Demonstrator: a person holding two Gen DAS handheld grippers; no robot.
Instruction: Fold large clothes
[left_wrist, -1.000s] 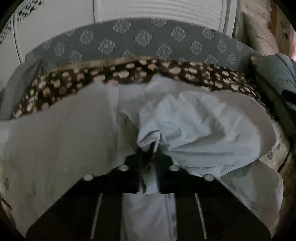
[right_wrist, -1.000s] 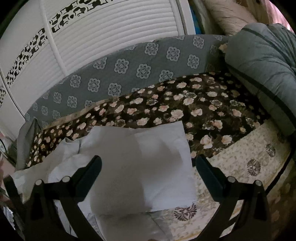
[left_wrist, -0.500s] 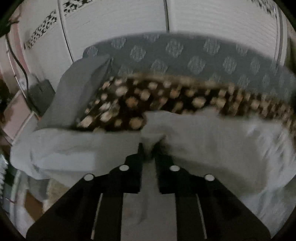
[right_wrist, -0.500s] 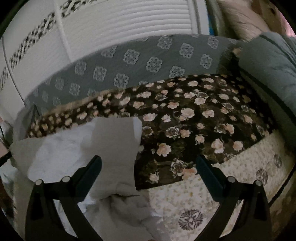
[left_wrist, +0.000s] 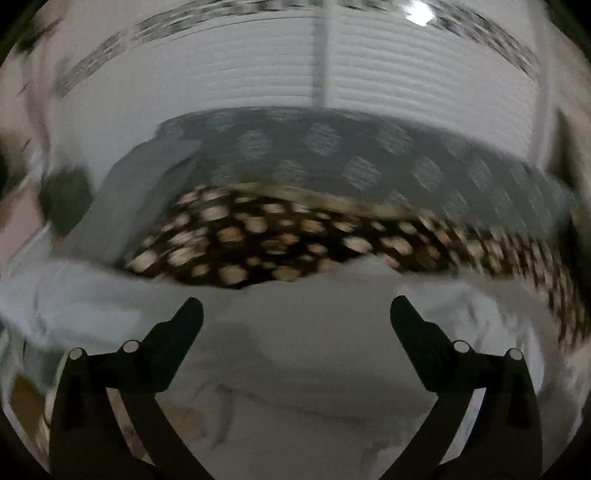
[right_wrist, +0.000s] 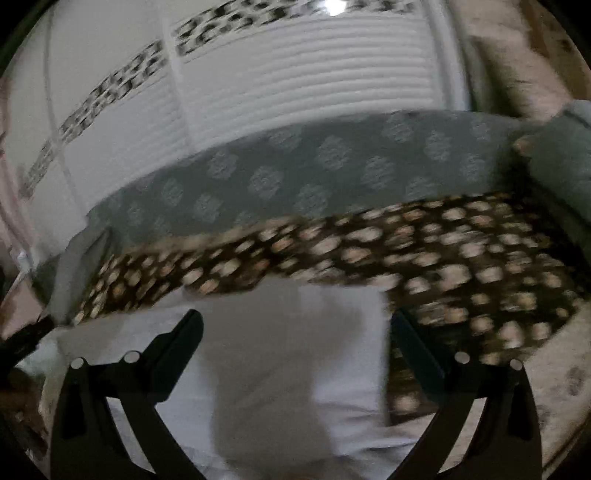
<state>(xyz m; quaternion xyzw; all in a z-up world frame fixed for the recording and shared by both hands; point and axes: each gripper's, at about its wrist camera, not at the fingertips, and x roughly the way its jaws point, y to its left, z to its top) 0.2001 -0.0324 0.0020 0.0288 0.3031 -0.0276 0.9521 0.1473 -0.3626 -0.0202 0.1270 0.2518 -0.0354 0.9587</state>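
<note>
White garment flat on the bed, both grippers empty

White cloth (left_wrist: 295, 350) lies spread on the floral bedspread (left_wrist: 258, 240), in front of the grey patterned headboard (right_wrist: 314, 166). Left gripper (left_wrist: 295, 314) is opening wide, nothing pinched. Right gripper (right_wrist: 295, 325) sits spread wide over the cloth, holding nothing either.

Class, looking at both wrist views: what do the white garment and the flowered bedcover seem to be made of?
White garment: probably thin woven cotton, matte; it lies in soft creases. Flowered bedcover: seemingly printed cloth, perhaps quilted, matte; motion blur hides its weave.
</note>
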